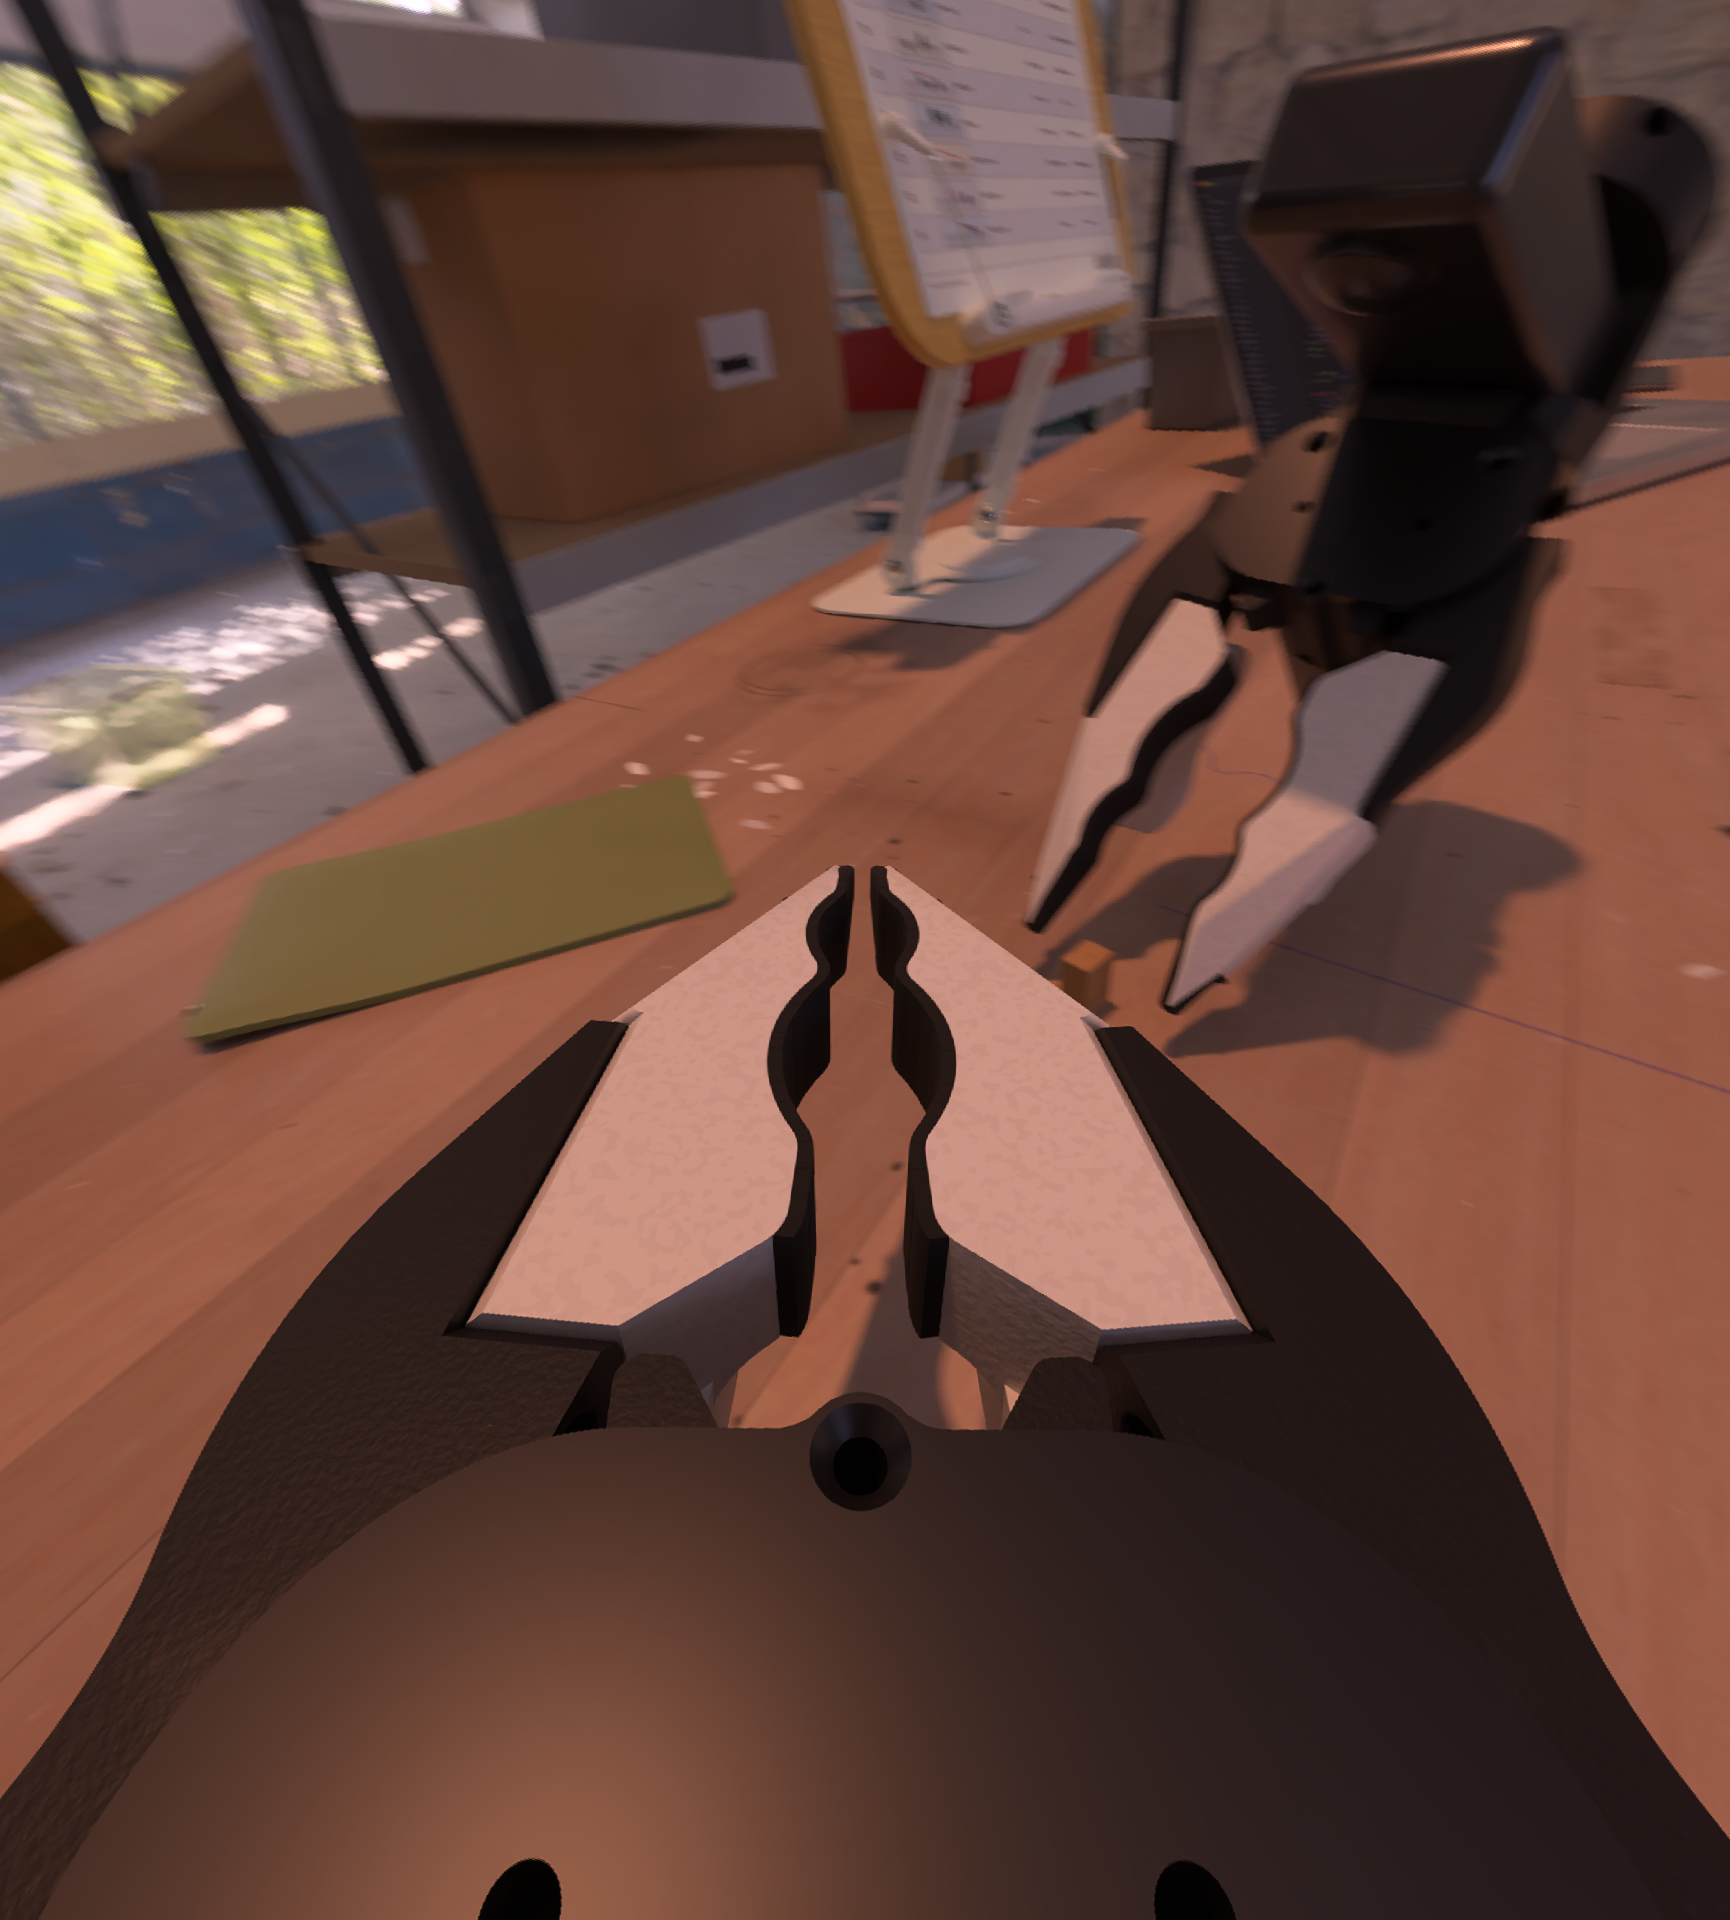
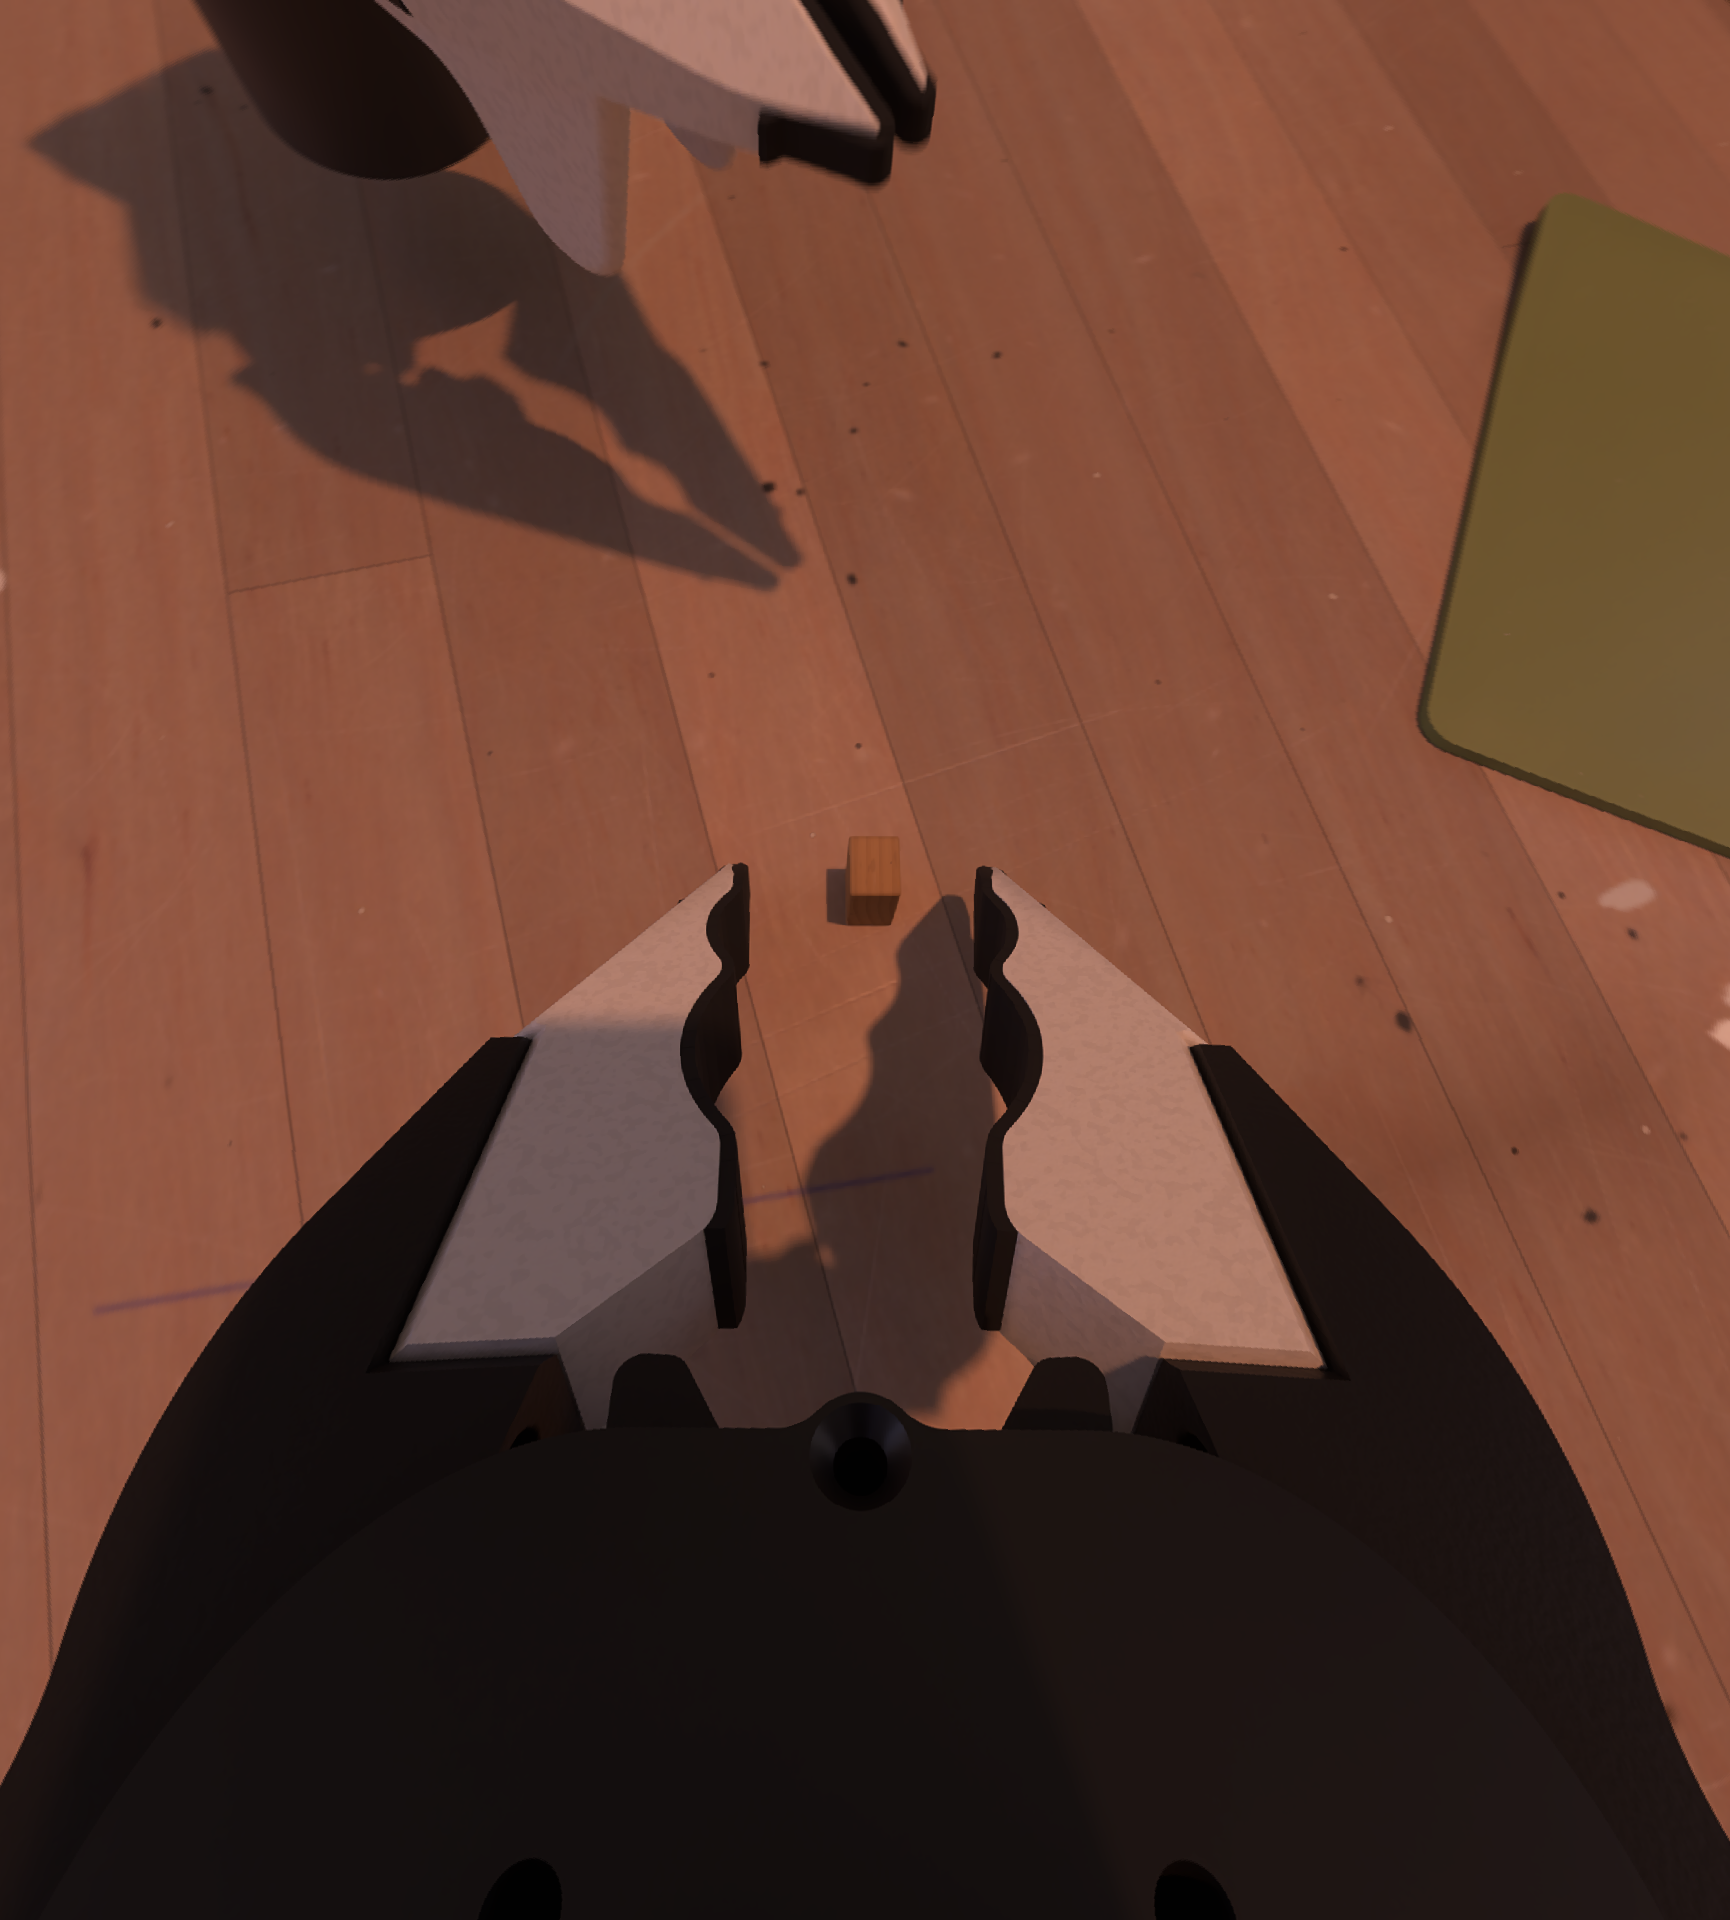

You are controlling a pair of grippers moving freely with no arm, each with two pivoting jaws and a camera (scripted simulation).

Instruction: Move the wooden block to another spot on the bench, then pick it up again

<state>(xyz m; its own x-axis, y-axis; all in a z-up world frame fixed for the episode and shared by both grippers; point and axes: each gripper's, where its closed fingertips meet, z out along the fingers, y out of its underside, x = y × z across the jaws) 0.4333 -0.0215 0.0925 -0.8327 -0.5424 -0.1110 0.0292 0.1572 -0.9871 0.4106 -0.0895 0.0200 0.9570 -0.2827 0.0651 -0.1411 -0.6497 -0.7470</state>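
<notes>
A small wooden block [image 2: 873, 879] rests on the wooden bench [image 2: 321, 831], just beyond and between my right gripper's tips. My right gripper [image 2: 859, 881] is open and empty, pointing down at the bench above the block. In the left wrist view the block [image 1: 1086, 968] shows partly hidden behind my left finger, under the right gripper [image 1: 1110, 966], whose tips straddle it. My left gripper [image 1: 862, 873] is shut and empty, low over the bench to the left of the block. It also shows at the top of the right wrist view [image 2: 892, 135].
A flat olive-green mat [image 1: 466, 914] lies on the bench left of my left gripper and shows in the right wrist view [image 2: 1650, 540] at right. A clipboard on a white stand [image 1: 986, 582] stands farther back. Shelving with a cardboard box [image 1: 612, 332] is beyond the bench edge.
</notes>
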